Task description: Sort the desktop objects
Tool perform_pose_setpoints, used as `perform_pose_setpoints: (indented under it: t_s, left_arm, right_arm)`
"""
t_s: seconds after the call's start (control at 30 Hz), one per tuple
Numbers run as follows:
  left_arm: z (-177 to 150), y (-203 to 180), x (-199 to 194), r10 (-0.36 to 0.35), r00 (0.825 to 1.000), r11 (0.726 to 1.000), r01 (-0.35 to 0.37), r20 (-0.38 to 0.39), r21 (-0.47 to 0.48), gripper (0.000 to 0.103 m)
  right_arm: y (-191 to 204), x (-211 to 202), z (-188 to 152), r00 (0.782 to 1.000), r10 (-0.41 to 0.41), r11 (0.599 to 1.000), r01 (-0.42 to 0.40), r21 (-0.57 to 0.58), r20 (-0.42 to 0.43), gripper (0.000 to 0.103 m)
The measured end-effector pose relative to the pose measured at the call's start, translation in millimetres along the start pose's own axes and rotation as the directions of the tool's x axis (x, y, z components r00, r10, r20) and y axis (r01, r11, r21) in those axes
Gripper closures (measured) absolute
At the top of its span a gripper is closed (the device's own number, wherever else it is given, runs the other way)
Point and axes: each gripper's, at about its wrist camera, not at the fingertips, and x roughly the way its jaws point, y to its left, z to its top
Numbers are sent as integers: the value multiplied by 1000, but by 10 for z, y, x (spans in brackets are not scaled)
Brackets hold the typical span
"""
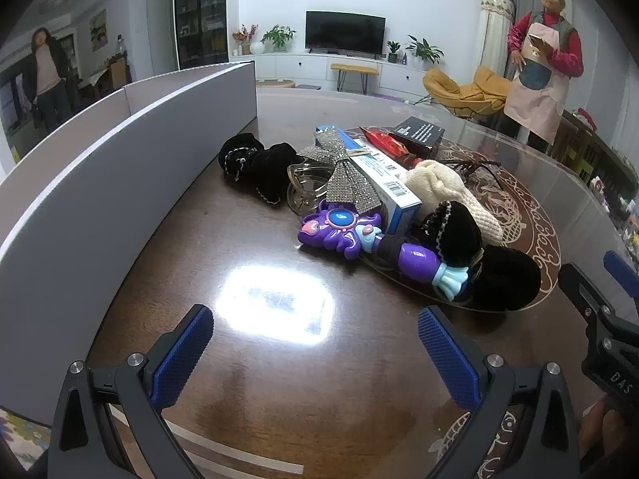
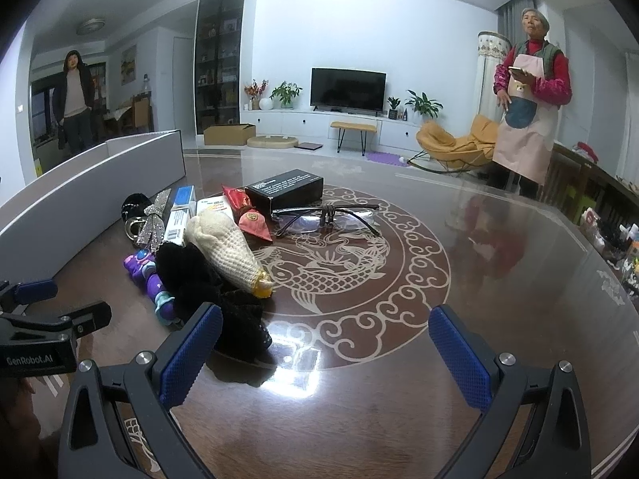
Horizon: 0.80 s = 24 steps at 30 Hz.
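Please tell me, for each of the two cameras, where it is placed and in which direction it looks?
Left wrist: on the left tool, low over the table, facing the pile with the purple toy wand; the grey bin wall stands left; its own open blue fingers show, the other tool at the right edge.
Right wrist: on the right tool, facing the glasses and black box; its open fingers show, the left tool at the left edge.
Shared: wand, cream knit piece, television.
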Motion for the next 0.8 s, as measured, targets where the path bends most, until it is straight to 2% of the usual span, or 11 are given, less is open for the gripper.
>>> perform_pose_setpoints:
  t_s: [0.27,0.5,0.8]
  left_arm:
    - [-12,19,11,11,1000,1000,-11,-7,-10,0]
    - [-26,-19,41,23,1000,1000,-23,-11,12,0]
    - [-8,-21,61,5,1000,1000,-5,-15,6,0]
  right_arm:
    - [-20,-29,-2,1000,11,1000,-11,10,20,0]
    - [-30,23,5,1000,28,999,-28,20,0,0]
    - [-29,67,5,999,29,999,-28,23,-20,0]
